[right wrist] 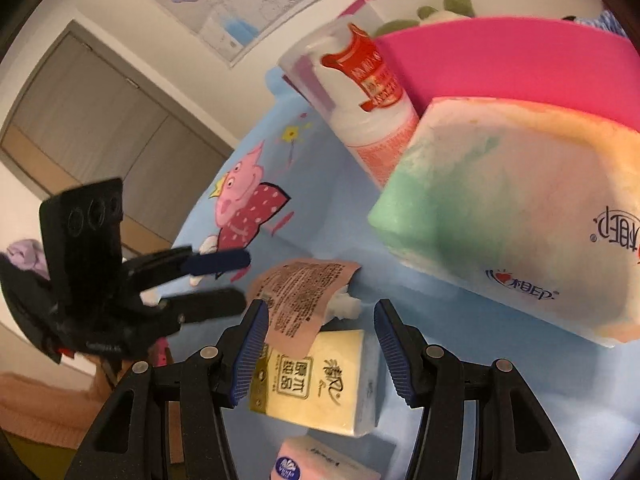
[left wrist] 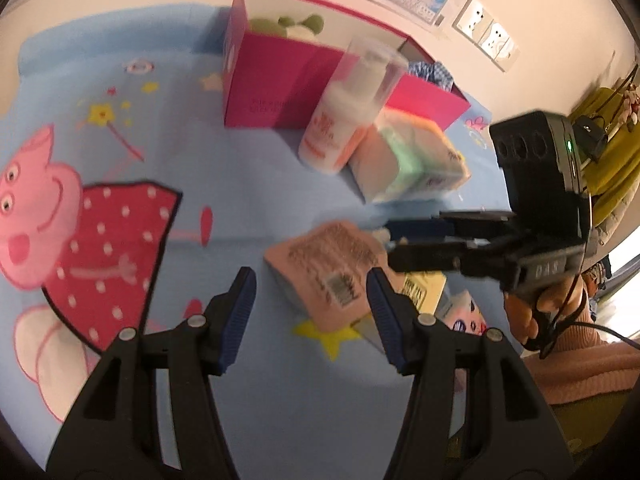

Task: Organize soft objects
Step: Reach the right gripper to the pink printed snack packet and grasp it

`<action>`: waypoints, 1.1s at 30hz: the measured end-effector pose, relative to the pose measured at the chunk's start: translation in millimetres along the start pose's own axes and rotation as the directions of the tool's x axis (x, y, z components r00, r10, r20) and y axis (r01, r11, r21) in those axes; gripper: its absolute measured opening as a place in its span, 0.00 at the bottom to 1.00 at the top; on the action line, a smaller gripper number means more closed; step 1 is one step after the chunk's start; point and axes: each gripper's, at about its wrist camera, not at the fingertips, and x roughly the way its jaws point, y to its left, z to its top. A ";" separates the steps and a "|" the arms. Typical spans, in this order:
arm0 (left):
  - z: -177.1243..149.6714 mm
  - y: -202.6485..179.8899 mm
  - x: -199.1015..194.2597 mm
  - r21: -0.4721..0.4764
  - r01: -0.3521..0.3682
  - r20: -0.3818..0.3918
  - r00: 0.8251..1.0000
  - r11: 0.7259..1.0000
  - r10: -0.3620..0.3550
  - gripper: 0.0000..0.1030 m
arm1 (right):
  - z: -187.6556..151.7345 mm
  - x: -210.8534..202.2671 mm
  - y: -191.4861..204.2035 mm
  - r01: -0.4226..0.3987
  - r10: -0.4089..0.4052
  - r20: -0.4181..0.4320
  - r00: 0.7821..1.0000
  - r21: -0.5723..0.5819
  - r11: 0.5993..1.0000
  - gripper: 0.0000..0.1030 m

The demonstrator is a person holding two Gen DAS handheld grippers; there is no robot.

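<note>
A pink tissue pack (left wrist: 332, 272) (right wrist: 298, 300) lies on the blue cartoon sheet (left wrist: 240, 184), partly over a yellow tissue pack (right wrist: 316, 384) (left wrist: 424, 292). My left gripper (left wrist: 312, 316) is open and empty just short of the pink pack. My right gripper (right wrist: 320, 344) is open and empty above the yellow pack; it shows in the left wrist view (left wrist: 404, 254). A large pastel tissue pack (left wrist: 408, 160) (right wrist: 516, 216) lies by a pink box (left wrist: 304, 80) (right wrist: 508, 76) holding a green plush toy (left wrist: 292, 26) (right wrist: 440, 10).
A lotion bottle (left wrist: 348, 112) (right wrist: 360, 92) stands between the box and the large pack. Blue checked cloth (left wrist: 430, 74) lies in the box. Another small pink pack (right wrist: 316, 464) lies at the near edge. A wall with sockets (left wrist: 488, 32) is behind.
</note>
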 end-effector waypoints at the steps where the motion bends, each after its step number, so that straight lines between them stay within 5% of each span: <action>1: -2.5 0.6 1.8 -0.003 0.002 -0.009 1.000 1.000 -0.002 0.57 | -0.2 1.8 0.0 0.000 0.000 -0.004 1.000 0.004 1.000 0.55; 6: -9.3 4.6 9.5 -0.030 0.030 -0.040 0.999 0.999 -0.031 0.57 | -4.9 6.5 4.4 0.007 -0.007 -0.001 1.000 -0.004 1.000 0.55; 10: -6.9 2.2 8.7 -0.018 0.056 -0.031 0.998 0.998 -0.057 0.56 | -5.9 7.9 3.3 0.017 -0.017 -0.002 1.000 0.001 1.000 0.42; 12: -6.3 -0.8 9.3 -0.005 0.072 -0.036 0.997 0.997 -0.072 0.35 | -7.5 9.4 2.7 0.016 -0.016 0.002 1.000 0.010 1.000 0.36; 33: 9.1 -27.7 -17.7 0.081 0.062 0.039 0.997 0.995 -0.065 0.35 | -11.6 -40.0 22.1 0.041 -0.035 0.128 0.991 -0.040 0.998 0.30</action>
